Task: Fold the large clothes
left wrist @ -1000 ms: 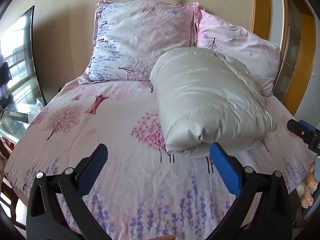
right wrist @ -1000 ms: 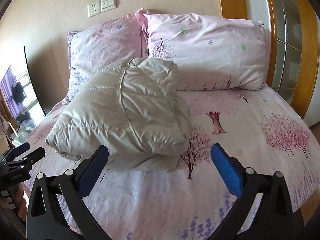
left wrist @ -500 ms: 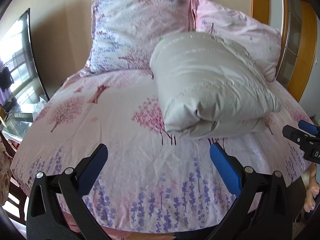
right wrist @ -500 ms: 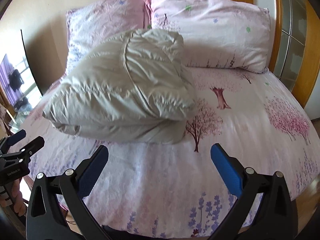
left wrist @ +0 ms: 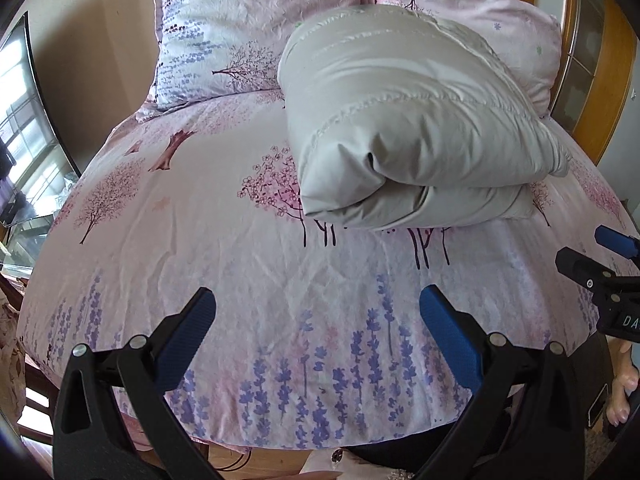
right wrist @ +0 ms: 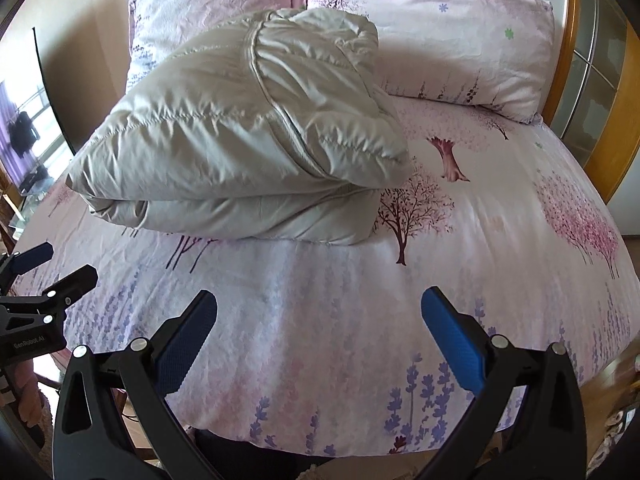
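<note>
Jacket point(left wrist: 412, 120), pale grey, puffy and quilted, lies folded into a thick bundle on the bed point(left wrist: 248, 264), toward its far side, just before two pillows point(right wrist: 436, 28). Stitched seams and a soft rounded fold edge face the near side. Left tool point(left wrist: 318, 316) and right tool point(right wrist: 320, 316) hang released over the near edge, grasping nothing, apparently because folding looks complete. Sheet is smooth cotton with tree prints.

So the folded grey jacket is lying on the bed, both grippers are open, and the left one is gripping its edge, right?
Not quite. The left gripper is open but grips nothing; the left wrist view shows it apart from the folded grey jacket on the bed. The right gripper is open too.
</note>
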### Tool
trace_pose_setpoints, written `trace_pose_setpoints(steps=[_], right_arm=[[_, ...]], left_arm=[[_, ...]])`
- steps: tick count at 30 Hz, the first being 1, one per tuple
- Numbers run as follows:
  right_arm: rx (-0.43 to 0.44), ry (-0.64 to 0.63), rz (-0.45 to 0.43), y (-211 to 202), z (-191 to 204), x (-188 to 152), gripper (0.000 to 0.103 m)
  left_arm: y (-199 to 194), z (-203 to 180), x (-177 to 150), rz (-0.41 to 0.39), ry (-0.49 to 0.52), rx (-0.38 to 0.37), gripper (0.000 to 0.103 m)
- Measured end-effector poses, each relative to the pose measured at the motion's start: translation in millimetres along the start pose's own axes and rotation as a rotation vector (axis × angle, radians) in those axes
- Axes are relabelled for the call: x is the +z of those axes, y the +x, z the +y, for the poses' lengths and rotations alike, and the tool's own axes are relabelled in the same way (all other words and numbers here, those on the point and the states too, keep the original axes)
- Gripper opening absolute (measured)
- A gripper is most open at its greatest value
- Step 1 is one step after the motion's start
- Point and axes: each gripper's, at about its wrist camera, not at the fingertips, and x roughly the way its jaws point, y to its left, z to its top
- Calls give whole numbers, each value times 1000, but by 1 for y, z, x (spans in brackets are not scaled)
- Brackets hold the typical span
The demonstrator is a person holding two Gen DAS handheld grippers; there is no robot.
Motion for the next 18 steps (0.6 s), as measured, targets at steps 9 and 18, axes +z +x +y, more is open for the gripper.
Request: trace_pose_setpoints(steps=[9,18], right_arm=[[-3,-1,17,3,0,0,102],[-5,4,20,4,-1,1,102]], left_arm=[[8,2,2,22,0,-1,101],[9,-1,3,19,2,-3,101]])
